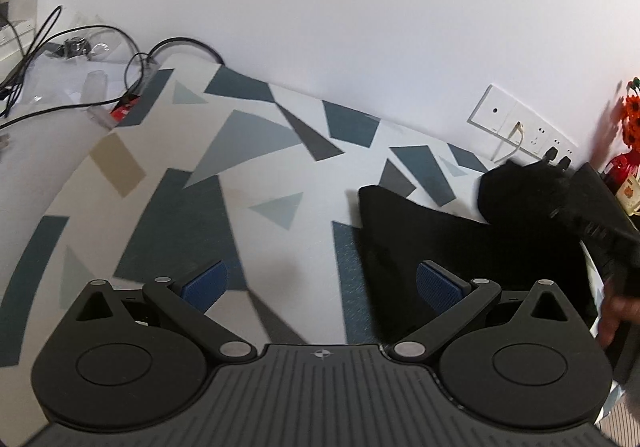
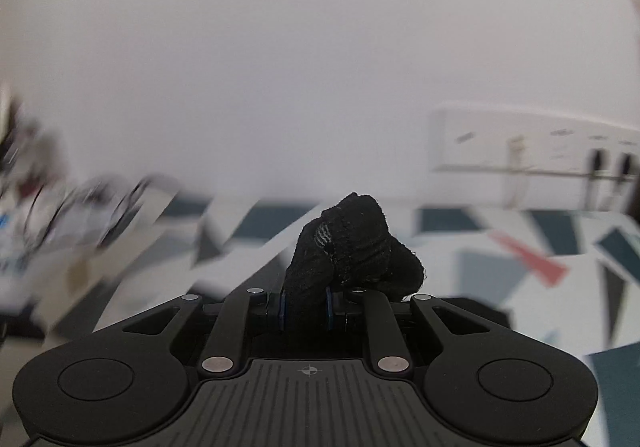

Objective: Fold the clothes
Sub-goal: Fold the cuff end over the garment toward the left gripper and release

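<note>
A black garment point(image 1: 448, 247) lies on the patterned tablecloth point(image 1: 248, 175) at the right of the left wrist view. One bunched end of it point(image 1: 508, 191) is lifted at the far right by the right gripper point(image 1: 560, 187), which shows there as a dark blurred shape. In the right wrist view the right gripper point(image 2: 306, 305) is shut on a wad of the black garment point(image 2: 352, 243), which bulges above the blue pads point(image 2: 329, 307). My left gripper point(image 1: 320, 283) hovers open above the cloth, its right pad point(image 1: 438, 285) over the garment's near part, nothing between the fingers.
Black cables point(image 1: 80, 59) and clear plastic clutter sit at the table's far left. A wall socket panel point(image 1: 520, 123) with plugs is at the back right, beside orange flowers point(image 1: 632, 115) and a red bottle point(image 1: 622, 167). A person's hand point(image 1: 616, 311) shows at the right edge.
</note>
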A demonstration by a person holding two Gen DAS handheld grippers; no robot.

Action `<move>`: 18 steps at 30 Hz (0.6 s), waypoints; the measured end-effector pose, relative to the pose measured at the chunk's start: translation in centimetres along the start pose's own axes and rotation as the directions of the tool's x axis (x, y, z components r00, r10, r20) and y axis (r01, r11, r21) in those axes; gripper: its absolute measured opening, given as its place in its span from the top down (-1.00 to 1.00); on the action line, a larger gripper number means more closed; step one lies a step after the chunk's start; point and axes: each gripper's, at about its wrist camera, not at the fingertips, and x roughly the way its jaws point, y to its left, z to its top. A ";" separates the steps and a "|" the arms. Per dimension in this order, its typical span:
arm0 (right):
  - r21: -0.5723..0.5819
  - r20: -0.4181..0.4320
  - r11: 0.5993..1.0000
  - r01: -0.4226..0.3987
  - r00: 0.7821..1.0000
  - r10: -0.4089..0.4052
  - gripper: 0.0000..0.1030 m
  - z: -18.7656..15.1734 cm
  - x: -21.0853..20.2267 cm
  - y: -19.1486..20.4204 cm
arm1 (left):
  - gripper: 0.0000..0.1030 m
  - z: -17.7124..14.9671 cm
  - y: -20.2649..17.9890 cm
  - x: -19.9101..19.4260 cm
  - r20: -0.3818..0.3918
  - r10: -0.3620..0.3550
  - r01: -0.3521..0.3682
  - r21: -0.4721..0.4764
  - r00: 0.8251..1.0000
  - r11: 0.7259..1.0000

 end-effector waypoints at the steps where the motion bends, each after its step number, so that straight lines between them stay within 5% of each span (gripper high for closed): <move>1: -0.030 -0.048 0.999 -0.026 0.999 0.025 0.64 -0.7 0.8 1.2 | -1.00 -0.2 0.3 0.1 -0.008 0.006 -0.006 -0.003 1.000 1.000; 4: -0.090 -0.194 0.993 -0.079 0.979 0.061 0.35 -2.6 2.8 3.9 | -1.00 -0.6 1.1 0.2 -0.026 0.023 -0.023 -0.014 0.999 1.000; 11: -0.113 -0.148 0.984 -0.141 0.981 0.124 0.13 -0.9 1.6 6.3 | -1.00 -0.8 2.5 -0.1 -0.029 0.023 -0.025 -0.049 0.999 0.999; 14: -0.092 -0.143 0.992 -0.083 0.987 0.069 0.07 0.0 1.7 5.8 | -1.00 -0.7 2.7 0.0 -0.030 0.024 -0.025 -0.047 0.999 0.999; 18: 0.075 -0.147 0.997 -0.023 0.989 0.034 -0.10 -0.2 2.0 3.0 | -1.00 -0.6 3.2 0.1 -0.031 0.024 -0.026 -0.052 0.999 0.998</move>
